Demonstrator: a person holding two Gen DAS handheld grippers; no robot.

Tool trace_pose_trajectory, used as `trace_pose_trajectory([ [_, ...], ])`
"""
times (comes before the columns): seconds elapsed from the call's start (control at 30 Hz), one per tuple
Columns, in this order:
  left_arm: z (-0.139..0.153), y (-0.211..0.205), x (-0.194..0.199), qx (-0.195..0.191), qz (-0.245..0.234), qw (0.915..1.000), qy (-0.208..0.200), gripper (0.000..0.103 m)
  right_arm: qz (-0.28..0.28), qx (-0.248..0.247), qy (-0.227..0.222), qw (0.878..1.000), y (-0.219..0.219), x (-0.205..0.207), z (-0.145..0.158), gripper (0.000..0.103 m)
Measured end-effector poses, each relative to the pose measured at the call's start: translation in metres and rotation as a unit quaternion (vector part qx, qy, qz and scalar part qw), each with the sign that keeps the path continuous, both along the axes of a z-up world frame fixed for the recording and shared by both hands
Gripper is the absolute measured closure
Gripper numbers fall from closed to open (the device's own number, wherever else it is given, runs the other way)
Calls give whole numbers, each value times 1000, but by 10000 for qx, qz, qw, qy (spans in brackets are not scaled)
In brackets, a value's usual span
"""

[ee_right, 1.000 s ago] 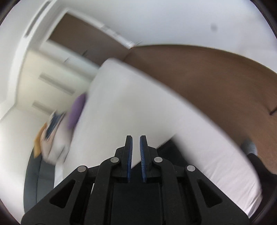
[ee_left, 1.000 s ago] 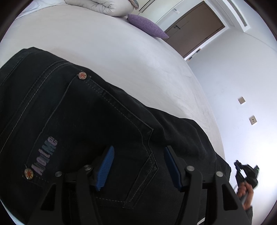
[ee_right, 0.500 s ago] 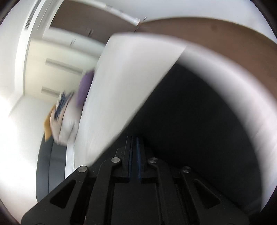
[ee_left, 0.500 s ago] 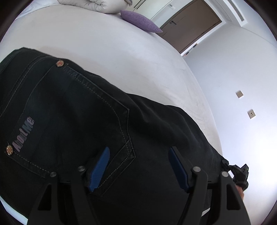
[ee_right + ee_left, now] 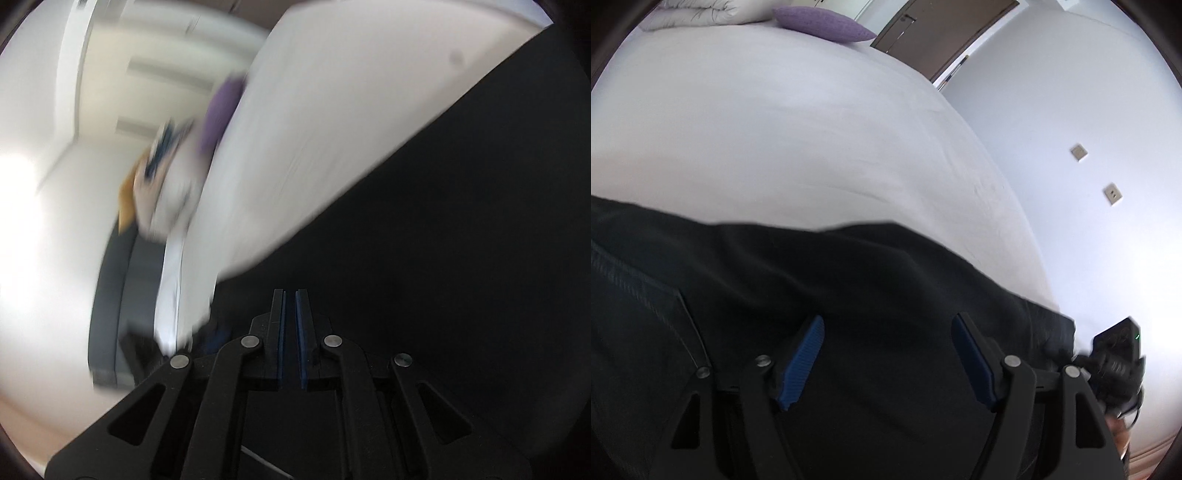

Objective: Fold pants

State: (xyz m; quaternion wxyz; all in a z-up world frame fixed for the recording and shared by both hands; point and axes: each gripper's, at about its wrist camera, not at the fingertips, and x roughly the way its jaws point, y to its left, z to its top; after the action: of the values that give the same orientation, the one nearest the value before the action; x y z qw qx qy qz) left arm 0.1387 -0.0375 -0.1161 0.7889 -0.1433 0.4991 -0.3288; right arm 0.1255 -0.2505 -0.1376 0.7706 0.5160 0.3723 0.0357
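Black jeans (image 5: 849, 288) lie across the near part of a white bed (image 5: 775, 147) in the left wrist view. My left gripper (image 5: 888, 328) hangs open just above the fabric, blue pads wide apart, holding nothing. The right gripper (image 5: 1115, 354) shows at the jeans' right end in that view. In the blurred right wrist view the jeans (image 5: 461, 240) fill the right side. My right gripper (image 5: 290, 295) has its blue pads nearly together with a thin gap, and I see no cloth between them.
A purple pillow (image 5: 823, 24) and a white duvet (image 5: 698, 11) sit at the bed's far end. A brown door (image 5: 938, 29) and a white wall with two plates (image 5: 1078, 151) lie beyond. A dark sofa (image 5: 122, 288) stands left of the bed.
The left gripper has slid right along the jeans, so the pocket and logo have left view. The right gripper has swung down over the jeans; its pads stay nearly shut.
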Motion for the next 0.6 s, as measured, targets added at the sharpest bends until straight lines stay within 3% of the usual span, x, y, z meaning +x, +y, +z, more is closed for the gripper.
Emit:
trace_pose_trajectory([
  [0.07,1,17,9,-156,47,9998,90,42,94,-64,160,9998,34,-10,-13,97],
  [0.17,2,57,16,-126,363,9993,-3,42,72,-84,121,9999,41,-38,-8,97],
  [0.27,-4,101,24,-564,576,9965,211,59,285,-230,-108,9993,47,-22,12,97],
  [0.33,-6,119,25,-586,658,9959,208,60,615,-195,-198,9977,59,-15,28,97],
  [0.43,-2,139,21,-601,669,9959,35,60,1151,-31,-211,9931,95,36,43,97],
  [0.47,-1,145,20,-564,729,9957,-16,58,1271,4,-214,9917,100,27,48,97],
  [0.6,-11,177,17,-719,1011,9923,43,55,1670,384,23,9852,153,72,24,97],
])
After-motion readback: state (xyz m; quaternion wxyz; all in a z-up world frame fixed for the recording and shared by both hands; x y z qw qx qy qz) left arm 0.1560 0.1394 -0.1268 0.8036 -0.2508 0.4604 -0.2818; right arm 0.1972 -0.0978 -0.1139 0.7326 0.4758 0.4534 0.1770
